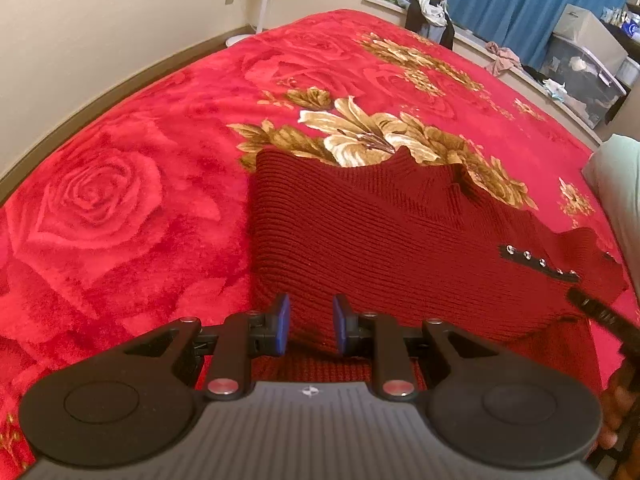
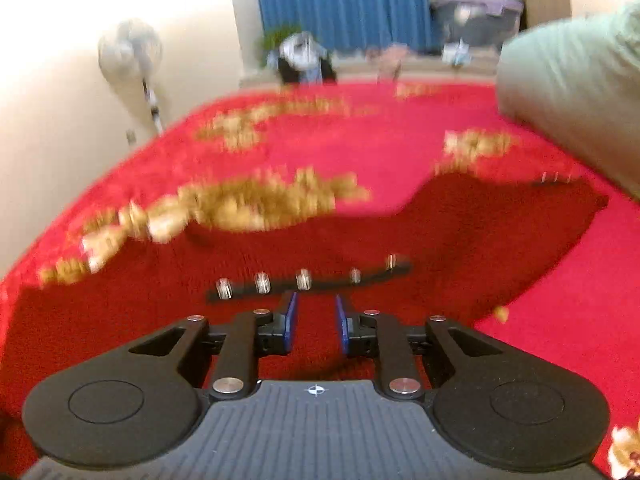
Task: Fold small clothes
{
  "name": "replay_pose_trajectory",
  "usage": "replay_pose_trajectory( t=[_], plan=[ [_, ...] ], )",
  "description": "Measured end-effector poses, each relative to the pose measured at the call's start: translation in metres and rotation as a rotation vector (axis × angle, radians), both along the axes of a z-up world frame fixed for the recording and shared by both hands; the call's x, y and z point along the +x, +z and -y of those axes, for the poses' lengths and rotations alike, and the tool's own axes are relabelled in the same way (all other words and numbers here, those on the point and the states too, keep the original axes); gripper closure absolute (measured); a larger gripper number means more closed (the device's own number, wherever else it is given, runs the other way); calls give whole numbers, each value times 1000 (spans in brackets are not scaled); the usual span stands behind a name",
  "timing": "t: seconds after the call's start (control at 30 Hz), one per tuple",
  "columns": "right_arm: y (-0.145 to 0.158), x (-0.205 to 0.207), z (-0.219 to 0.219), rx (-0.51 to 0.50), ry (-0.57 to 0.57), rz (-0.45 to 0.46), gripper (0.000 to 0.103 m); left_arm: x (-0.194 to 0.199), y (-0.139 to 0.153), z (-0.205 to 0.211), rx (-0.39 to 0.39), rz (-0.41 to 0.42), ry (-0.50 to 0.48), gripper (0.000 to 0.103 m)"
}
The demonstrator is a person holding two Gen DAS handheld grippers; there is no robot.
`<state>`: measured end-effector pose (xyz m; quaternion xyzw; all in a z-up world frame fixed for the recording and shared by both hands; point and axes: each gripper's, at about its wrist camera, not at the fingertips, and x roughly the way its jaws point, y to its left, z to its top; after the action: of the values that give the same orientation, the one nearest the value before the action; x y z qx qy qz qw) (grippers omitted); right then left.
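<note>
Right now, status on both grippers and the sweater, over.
Left gripper and right gripper open, empty. Dark red ribbed knit sweater lies on the red floral blanket, studded black strip showing. Nothing in the way.

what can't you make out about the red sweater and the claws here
- Left wrist view: the sweater's near hem is hidden behind the left claw; grip unclear.
- Same view: the right claw is cut off by the right edge.
- Right wrist view: motion blur smears the studded strip and blanket.

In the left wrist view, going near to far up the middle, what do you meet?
Left gripper → dark red knit sweater → gold flower print on the red blanket → clothes pile → blue curtain.
</note>
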<state>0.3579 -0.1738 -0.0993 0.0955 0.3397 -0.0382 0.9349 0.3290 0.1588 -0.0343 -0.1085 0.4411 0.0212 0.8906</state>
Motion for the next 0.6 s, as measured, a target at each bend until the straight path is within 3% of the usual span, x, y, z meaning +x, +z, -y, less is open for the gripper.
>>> replay_pose_trajectory(
  t=[0.07,0.6],
  plan=[
    [-18,9,0,-28,13,-129,75,1,0,0,0,-2,-1,78],
    [-14,-14,30,0,28,-45,71,11,-11,17,44,-24,-29,78]
  ],
)
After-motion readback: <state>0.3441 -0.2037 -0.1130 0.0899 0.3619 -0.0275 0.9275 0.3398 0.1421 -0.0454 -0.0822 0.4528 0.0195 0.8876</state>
